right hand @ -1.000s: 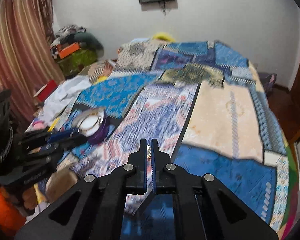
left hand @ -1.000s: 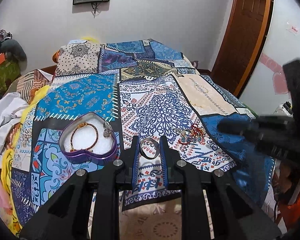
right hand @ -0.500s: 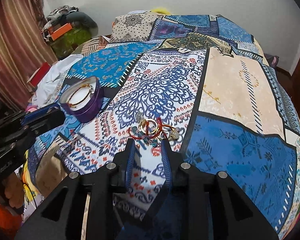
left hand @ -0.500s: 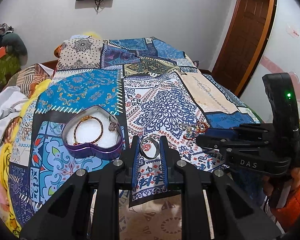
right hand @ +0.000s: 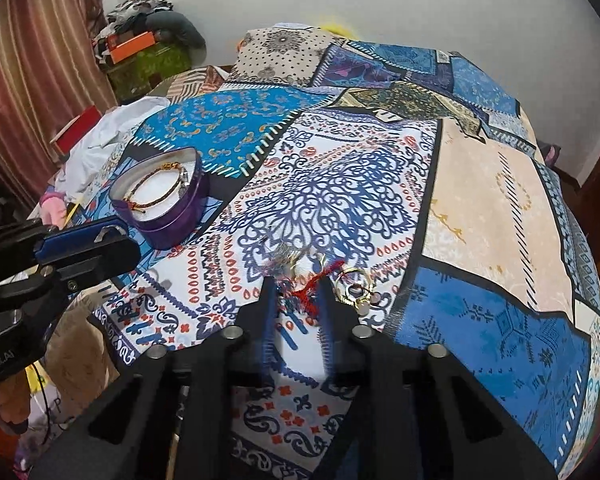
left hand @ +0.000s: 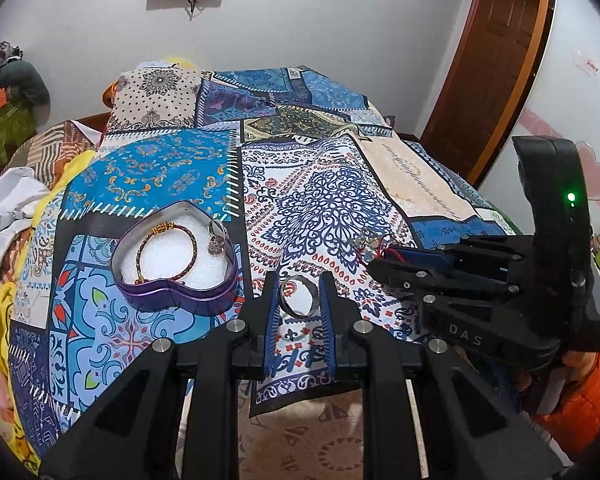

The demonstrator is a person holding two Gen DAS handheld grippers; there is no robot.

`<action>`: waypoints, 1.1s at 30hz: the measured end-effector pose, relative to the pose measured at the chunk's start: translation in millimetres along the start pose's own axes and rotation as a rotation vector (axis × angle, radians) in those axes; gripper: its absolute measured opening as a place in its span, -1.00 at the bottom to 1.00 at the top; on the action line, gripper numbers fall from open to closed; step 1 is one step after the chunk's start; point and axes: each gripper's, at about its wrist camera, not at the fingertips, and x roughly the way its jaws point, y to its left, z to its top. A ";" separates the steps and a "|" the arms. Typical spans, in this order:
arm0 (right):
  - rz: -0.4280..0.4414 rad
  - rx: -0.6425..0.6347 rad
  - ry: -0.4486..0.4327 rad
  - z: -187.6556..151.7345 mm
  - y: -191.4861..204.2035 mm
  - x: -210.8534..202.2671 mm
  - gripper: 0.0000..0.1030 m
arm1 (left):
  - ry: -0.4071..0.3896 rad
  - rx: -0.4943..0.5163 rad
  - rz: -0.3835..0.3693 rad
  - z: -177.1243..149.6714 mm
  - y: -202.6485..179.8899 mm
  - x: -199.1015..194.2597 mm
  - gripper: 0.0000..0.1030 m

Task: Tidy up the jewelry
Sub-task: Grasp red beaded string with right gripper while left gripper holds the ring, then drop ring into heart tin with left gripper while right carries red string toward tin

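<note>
My left gripper [left hand: 299, 280] is shut on a silver ring [left hand: 311, 300], held just above the patchwork bedspread [left hand: 332, 200]. To its left stands a purple heart-shaped tin [left hand: 172, 300] holding a brown-gold bracelet [left hand: 168, 252] and a ring [left hand: 218, 242]. In the right wrist view my right gripper [right hand: 298, 284] is down in a small jewelry pile [right hand: 296, 258]. Its jaws are closing with a red thread bracelet [right hand: 312, 288] between them. A gold ring [right hand: 354, 280] lies just right of its fingers. The left gripper [right hand: 130, 242] shows at the left, near the tin [right hand: 172, 228].
The bedspread's front edge [left hand: 300, 392] hangs right under both grippers. White and yellow clothes [left hand: 8, 208] are heaped on the left of the bed. A wooden door [left hand: 492, 60] stands at the far right. A hand in an orange sleeve [left hand: 580, 408] holds the right gripper.
The right gripper came down onto the jewelry pile, opened from shut, and now stands narrower around the red thread. The left gripper kept still with the silver ring.
</note>
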 end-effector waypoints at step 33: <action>0.010 0.030 -0.271 33.6 9.2 -92.0 -0.87 | -0.127 -0.006 0.103 12.0 29.4 -57.6 -0.65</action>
